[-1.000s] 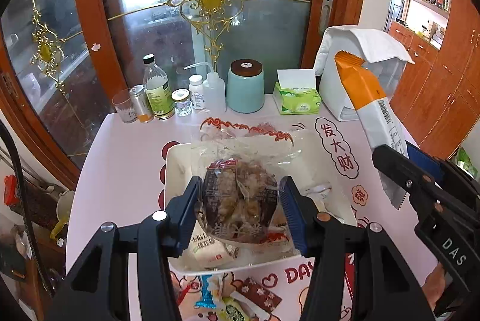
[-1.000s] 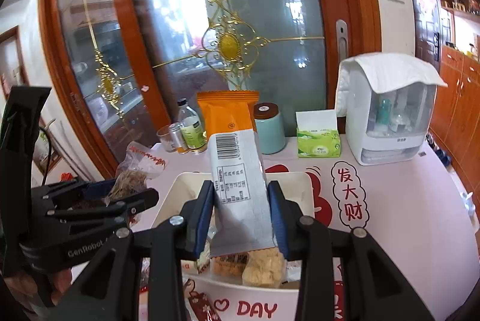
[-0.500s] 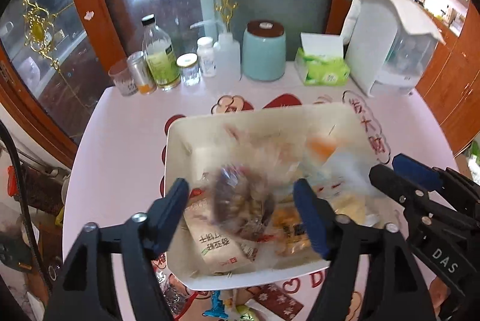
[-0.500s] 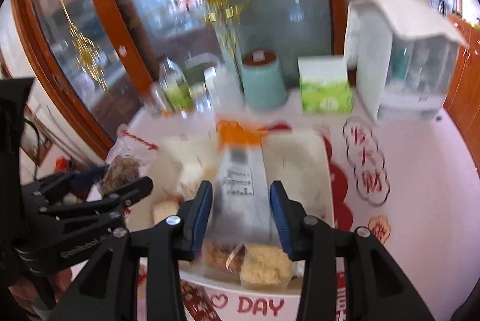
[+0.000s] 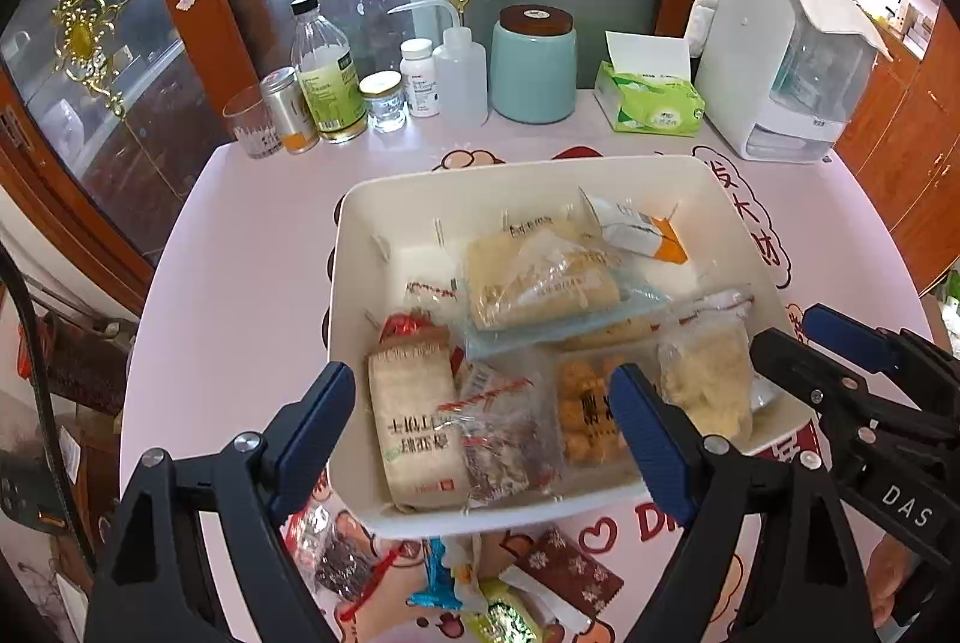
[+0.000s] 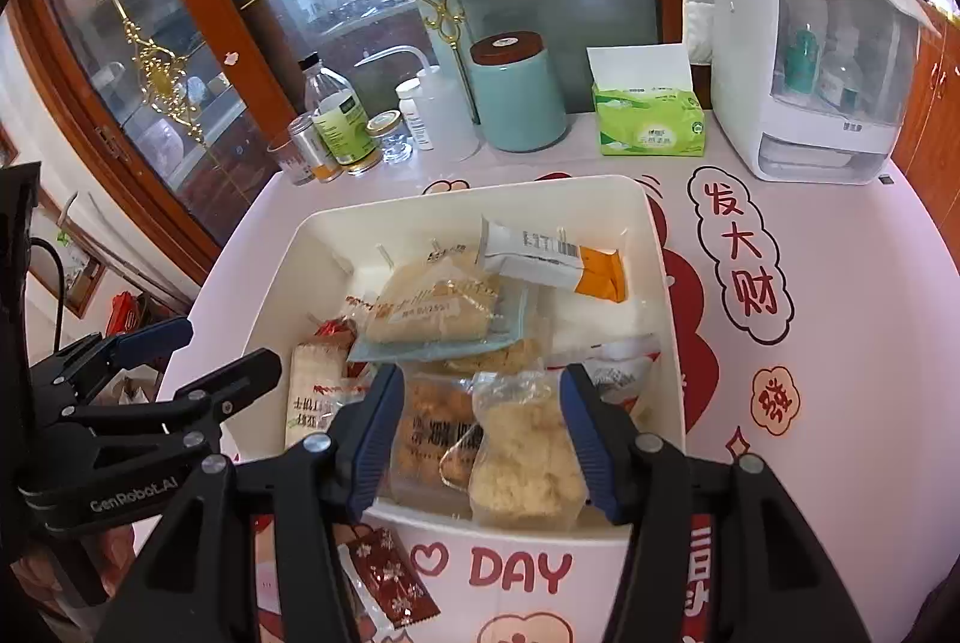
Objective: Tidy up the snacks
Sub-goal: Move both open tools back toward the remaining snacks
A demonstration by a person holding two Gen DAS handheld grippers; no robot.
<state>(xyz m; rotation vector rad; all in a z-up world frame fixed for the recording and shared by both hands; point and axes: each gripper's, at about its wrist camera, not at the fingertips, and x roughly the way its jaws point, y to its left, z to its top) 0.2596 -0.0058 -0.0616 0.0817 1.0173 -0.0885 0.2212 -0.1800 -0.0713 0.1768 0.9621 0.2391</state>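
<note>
**Blue-padded jaws hanging wide over the snack tray**

Blue pads of the left gripper (image 5: 480, 421) are spreading wide at the bottom of the frame, gripping nothing. Likewise the right gripper (image 6: 474, 430) is gaping empty. Loose snacks (image 5: 456, 583) are lying on the counter (image 5: 240, 235) just below the white tray (image 5: 384, 205), which is filling mid-frame with packets; the orange-tipped packet (image 6: 552, 259) is resting toward its far side. Farther up, a teal canister (image 5: 533, 66) is standing.

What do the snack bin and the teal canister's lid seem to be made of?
Bin: probably moulded plastic, cream, smooth, with rounded corners and a soft sheen. Canister: glazed ceramic or coated metal, hard to tell; its lid looks like dark wood, brown and matte.
</note>
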